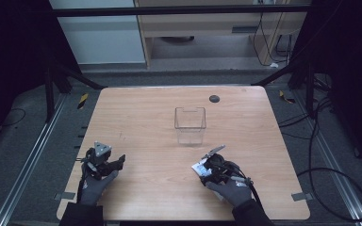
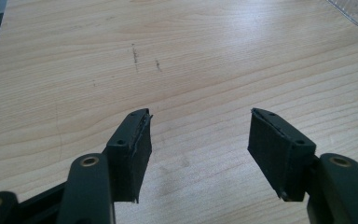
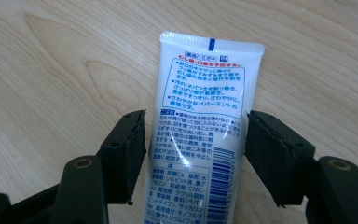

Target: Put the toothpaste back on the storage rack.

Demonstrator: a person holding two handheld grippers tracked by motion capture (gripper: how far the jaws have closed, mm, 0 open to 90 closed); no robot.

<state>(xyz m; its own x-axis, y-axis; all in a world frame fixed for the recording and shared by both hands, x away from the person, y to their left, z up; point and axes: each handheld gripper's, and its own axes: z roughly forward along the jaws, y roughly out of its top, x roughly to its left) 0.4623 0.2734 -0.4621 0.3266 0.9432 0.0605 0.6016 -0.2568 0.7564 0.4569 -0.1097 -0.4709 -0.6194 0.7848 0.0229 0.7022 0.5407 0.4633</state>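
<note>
A white toothpaste tube (image 3: 206, 79) with blue print lies flat on the wooden table (image 1: 151, 188), its crimped end pointing away from the right gripper. My right gripper (image 3: 196, 116) is open and straddles the tube's middle, one jaw close along each side. From above, the tube (image 1: 199, 168) peeks out white under the right gripper (image 1: 203, 165) at the front right. My left gripper (image 2: 200, 116) is open over bare wood, nothing between its jaws; it sits at the front left (image 1: 118, 162). A clear plastic container (image 1: 190, 125) stands upright mid-table.
A corner of the clear container (image 2: 354, 9) shows at the top right of the left gripper view. A small black round disc (image 1: 214, 98) is set in the table near the far edge. Faint pencil-like marks (image 2: 135, 56) cross the wood.
</note>
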